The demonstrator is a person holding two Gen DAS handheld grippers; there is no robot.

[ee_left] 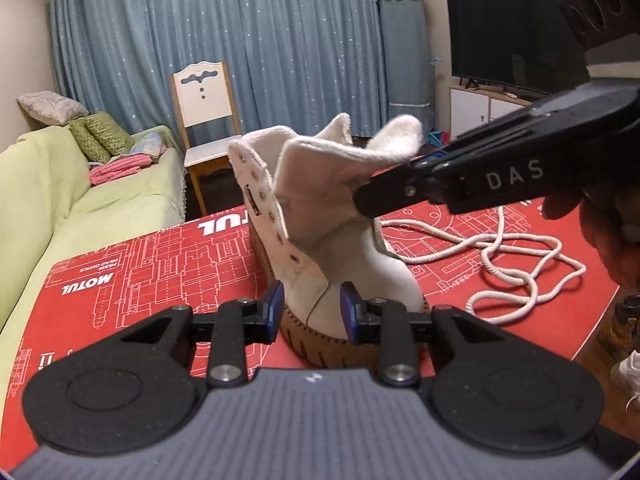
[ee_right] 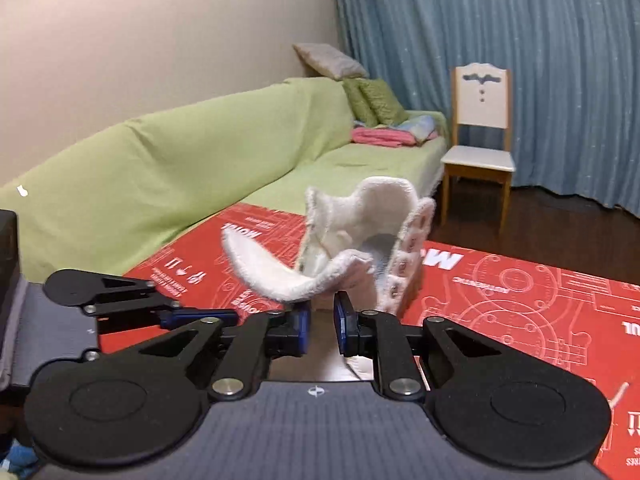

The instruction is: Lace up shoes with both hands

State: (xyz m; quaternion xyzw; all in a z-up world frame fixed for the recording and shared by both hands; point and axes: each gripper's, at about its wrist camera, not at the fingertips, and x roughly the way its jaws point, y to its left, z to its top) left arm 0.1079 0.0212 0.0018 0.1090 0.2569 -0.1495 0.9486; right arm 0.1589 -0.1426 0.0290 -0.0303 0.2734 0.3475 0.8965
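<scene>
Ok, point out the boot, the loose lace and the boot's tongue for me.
boot point(ee_left: 320, 276), left wrist view, on the suede toe.
loose lace point(ee_left: 516, 280), left wrist view, on a coil lying on the red mat.
boot's tongue point(ee_right: 276, 276), right wrist view, on its fleecy folded-out flap.

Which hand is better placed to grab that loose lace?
Probably right. The lace lies on the mat on the right gripper's side of the boot, and its jaws are open; the left gripper sits at the toe.

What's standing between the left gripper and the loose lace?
The white boot: it stands directly ahead of the left gripper, and the lace lies on the red mat beyond it, to the right.
</scene>
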